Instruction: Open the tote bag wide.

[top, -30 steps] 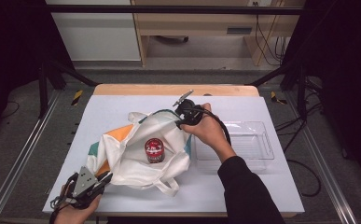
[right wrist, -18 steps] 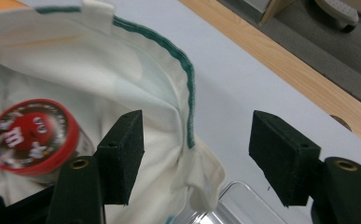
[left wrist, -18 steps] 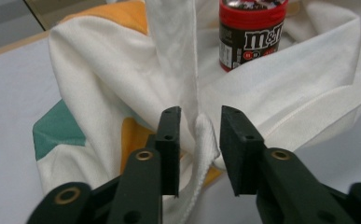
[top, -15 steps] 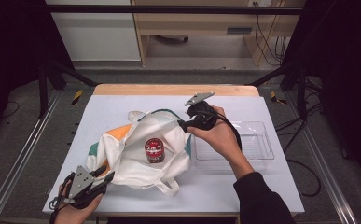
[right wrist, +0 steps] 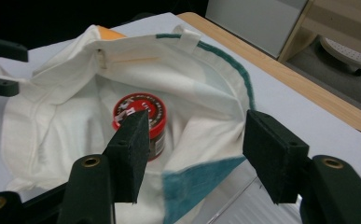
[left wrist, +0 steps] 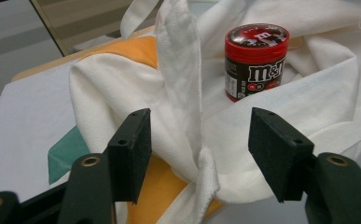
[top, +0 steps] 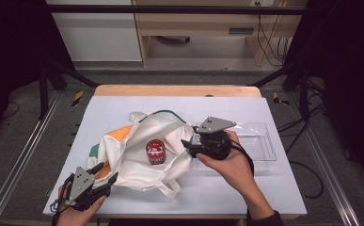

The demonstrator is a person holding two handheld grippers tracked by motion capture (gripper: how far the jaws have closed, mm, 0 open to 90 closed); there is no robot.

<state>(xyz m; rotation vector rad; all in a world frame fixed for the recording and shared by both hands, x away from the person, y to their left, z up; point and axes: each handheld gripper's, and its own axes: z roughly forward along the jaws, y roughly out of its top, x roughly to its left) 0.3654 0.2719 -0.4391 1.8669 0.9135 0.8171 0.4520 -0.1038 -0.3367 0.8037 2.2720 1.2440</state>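
Candy jar (top: 155, 151) sits upright inside the white tote bag (top: 123, 155) mid-tabletop (top: 123, 106), probably so the left hand-held gripper (top: 102, 181) and right hand-held gripper (top: 189, 144), both wide apart and empty, can work the fabric.

A white cloth tote bag (top: 137, 150) with orange and green panels lies crumpled on the white bench (top: 123, 108), its mouth spread open and facing up. Its fabric is bunched in soft folds, with a green-edged rim at the far side and a white strap (left wrist: 183, 93) rising in a fold at the near-left edge; another strap loop trails off the bag's near side. Inside the opening stands a small round jar (top: 155, 151) with a red lid and dark brown M&M's label, upright on the bag's fabric, ringed by the cloth walls. Just right of the bag lies a clear plastic tray (top: 259, 141), its left edge touching the cloth.
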